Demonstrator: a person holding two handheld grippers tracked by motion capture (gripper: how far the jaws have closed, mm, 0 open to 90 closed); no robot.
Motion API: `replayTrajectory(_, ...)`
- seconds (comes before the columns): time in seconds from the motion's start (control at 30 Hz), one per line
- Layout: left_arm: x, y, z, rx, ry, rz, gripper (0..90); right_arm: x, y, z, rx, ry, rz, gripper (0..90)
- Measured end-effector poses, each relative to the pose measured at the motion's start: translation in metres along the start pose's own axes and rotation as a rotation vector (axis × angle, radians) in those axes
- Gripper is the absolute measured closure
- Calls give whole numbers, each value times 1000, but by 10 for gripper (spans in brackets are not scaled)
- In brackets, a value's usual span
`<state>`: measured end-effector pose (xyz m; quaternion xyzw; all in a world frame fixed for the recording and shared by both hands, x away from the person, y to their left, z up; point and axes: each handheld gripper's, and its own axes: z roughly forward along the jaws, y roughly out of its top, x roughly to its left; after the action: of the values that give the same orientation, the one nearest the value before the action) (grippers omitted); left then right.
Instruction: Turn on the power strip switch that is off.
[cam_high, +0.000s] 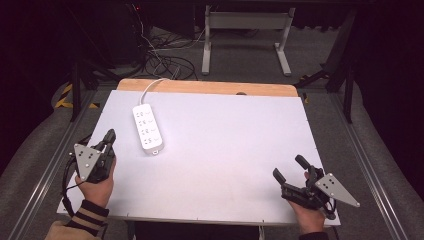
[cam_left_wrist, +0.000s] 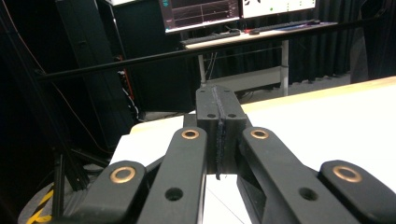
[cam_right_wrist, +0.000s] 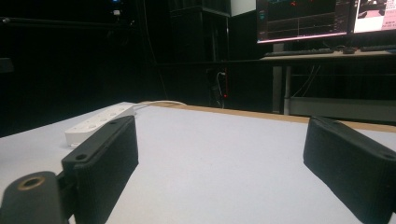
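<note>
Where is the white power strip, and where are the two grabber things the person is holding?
power strip (cam_high: 148, 129), high view, middle of its socket face.
left gripper (cam_high: 109, 136), high view, tip of its shut jaws.
right gripper (cam_high: 290, 168), high view, gap between its open jaw tips.

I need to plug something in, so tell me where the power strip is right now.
In the high view the white power strip lies on the table's far left part, just ahead of the left gripper, its cord running off the far edge.

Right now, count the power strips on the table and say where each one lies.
1. The white power strip lies on the table's far left part, just ahead of the left gripper, its cord running off the far edge.
</note>
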<state>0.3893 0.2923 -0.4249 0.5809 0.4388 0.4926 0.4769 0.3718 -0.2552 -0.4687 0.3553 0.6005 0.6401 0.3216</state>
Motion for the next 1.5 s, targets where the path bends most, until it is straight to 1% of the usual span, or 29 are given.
replayTrajectory(0.1, 0, 0, 2, 2, 2, 4, 900, 0, 0, -1, 0, 1, 0, 108)
replayTrajectory(0.23, -1, -1, 3, 0, -6, 8, 898, 0, 0, -2, 2, -4, 0, 108)
replayTrajectory(0.27, -1, -3, 5, -12, -10, 14, 862, 0, 0, -2, 2, -4, 0, 108)
replayTrajectory(0.3, -2, -4, 6, -16, -4, 22, 643, 0, 0, -2, 2, -5, 0, 108)
replayTrajectory(0.33, -3, -5, 8, -17, 16, 29, 489, 0, 0, -2, 1, -5, -1, 108)
replayTrajectory(0.37, -3, -6, 10, -21, 41, 25, 327, 0, 0, -2, -1, -5, 0, 108)
replayTrajectory(0.4, -4, -6, 13, -13, 63, 18, 169, 0, 0, -2, -2, -5, 0, 108)
replayTrajectory(0.43, -3, -7, 14, 2, 72, 9, 83, 0, 0, -1, -1, -2, 3, 108)
replayTrajectory(0.47, -3, -7, 15, -3, 74, 7, 43, 0, 0, -1, 0, 0, 1, 108)
replayTrajectory(0.53, -3, -8, 14, -30, 83, 15, 19, 0, 0, 0, 5, -1, -3, 108)
replayTrajectory(0.57, -2, -9, 13, -35, 86, 16, 2, 0, 0, 0, 4, -1, -1, 108)
replayTrajectory(0.63, -2, -9, 13, -36, 87, 10, 2, 0, 0, 1, 2, 0, 2, 108)
replayTrajectory(0.77, 0, -10, 12, -38, 77, 1, 2, 1, 1, 2, 2, 4, 3, 108)
replayTrajectory(0.87, 0, -11, 14, -24, 66, -3, 3, 1, 1, 3, 2, 8, -3, 108)
replayTrajectory(0.93, -1, -11, 14, -25, 56, -2, 3, 1, 1, 3, 2, 9, 0, 108)
replayTrajectory(1.03, -1, -11, 14, -23, 53, -5, 4, 1, 1, 3, 2, 7, 2, 108)
replayTrajectory(1.1, -1, -12, 14, -27, 59, 0, 4, 1, 1, 2, 2, 9, 3, 107)
replayTrajectory(1.17, -1, -12, 14, -45, 61, -6, 4, 2, 1, 2, 5, 10, 1, 108)
replayTrajectory(1.2, -1, -12, 14, -47, 58, -10, 4, 2, 1, 2, 4, 9, -1, 108)
replayTrajectory(1.33, 1, -13, 16, -42, 62, -16, 5, 4, 1, 1, 9, 11, -7, 108)
replayTrajectory(1.47, 1, -12, 17, -37, 88, -15, 12, 4, 1, -1, 9, 9, -17, 108)
replayTrajectory(1.5, 1, -12, 17, -33, 87, -18, 12, 4, 1, -1, 10, 8, -18, 108)
